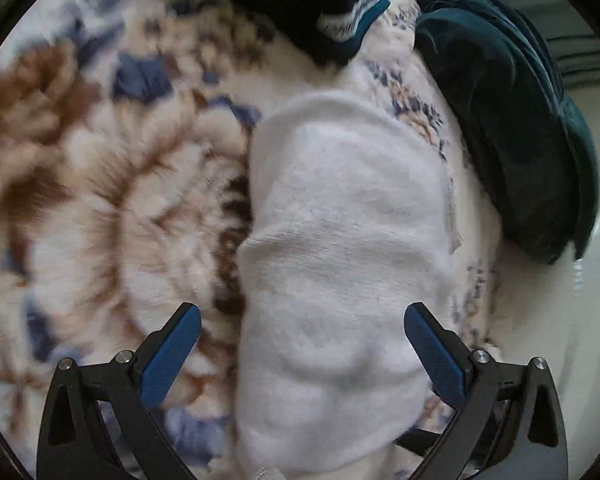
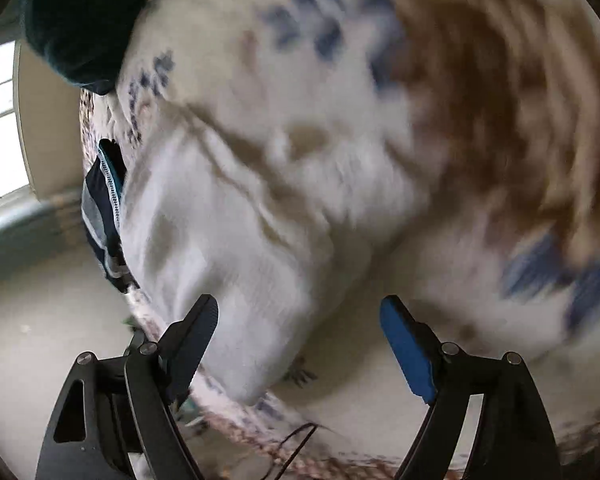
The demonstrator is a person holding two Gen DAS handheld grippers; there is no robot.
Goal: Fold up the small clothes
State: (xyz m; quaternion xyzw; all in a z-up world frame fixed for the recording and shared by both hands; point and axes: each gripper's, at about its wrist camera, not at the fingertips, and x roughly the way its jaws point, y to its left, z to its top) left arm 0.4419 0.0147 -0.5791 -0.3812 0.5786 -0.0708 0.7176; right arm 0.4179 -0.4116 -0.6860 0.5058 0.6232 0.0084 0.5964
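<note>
Left wrist view: left gripper (image 1: 302,320) spread wide, straddling white sock (image 1: 340,248) lying on floral blanket (image 1: 100,184), teal cushion (image 1: 512,128) beside, dark garment (image 1: 320,4) beyond; right wrist view: right gripper (image 2: 300,316) spread, empty, sock (image 2: 220,248) at blanket (image 2: 420,120) edge, partly between its fingers, blurred.

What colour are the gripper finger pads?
Blue, clearest in the left wrist view on the left gripper pads.

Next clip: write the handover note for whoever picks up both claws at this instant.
Left claw: open, straddling the white sock, not clamped.
Right claw: open, empty, at the sock's end near the blanket edge.
The sock lies lengthwise on the floral blanket; whether it is folded yet is unclear.
A dark navy garment and a teal velvet cushion sit beyond it.
Left: fold the sock, then the navy garment.
</note>
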